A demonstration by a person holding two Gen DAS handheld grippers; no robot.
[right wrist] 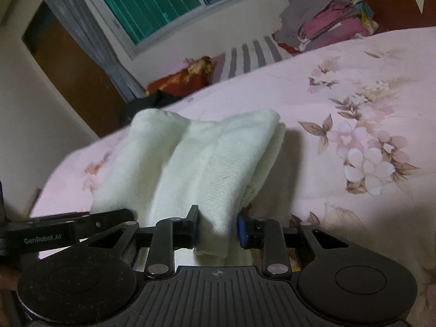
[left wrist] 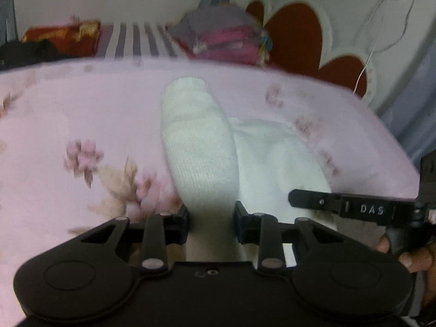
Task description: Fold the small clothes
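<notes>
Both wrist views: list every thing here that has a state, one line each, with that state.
Left gripper: shut on the white cloth.
Right gripper: shut on the white cloth.
White cloth: bunched in folds, near edge gripped, the rest draped on the bedspread.
Floral bedspread: spread flat under the cloth.
Clothes pile: heaped, unfolded, at the far end of the bed.
Window: appears shut.

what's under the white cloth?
The white cloth lies over the pink floral bedsheet, which shows all around it. The near edge is pinched in both hand-held grippers. Anything directly beneath the cloth is covered, so that can't be told.
</notes>
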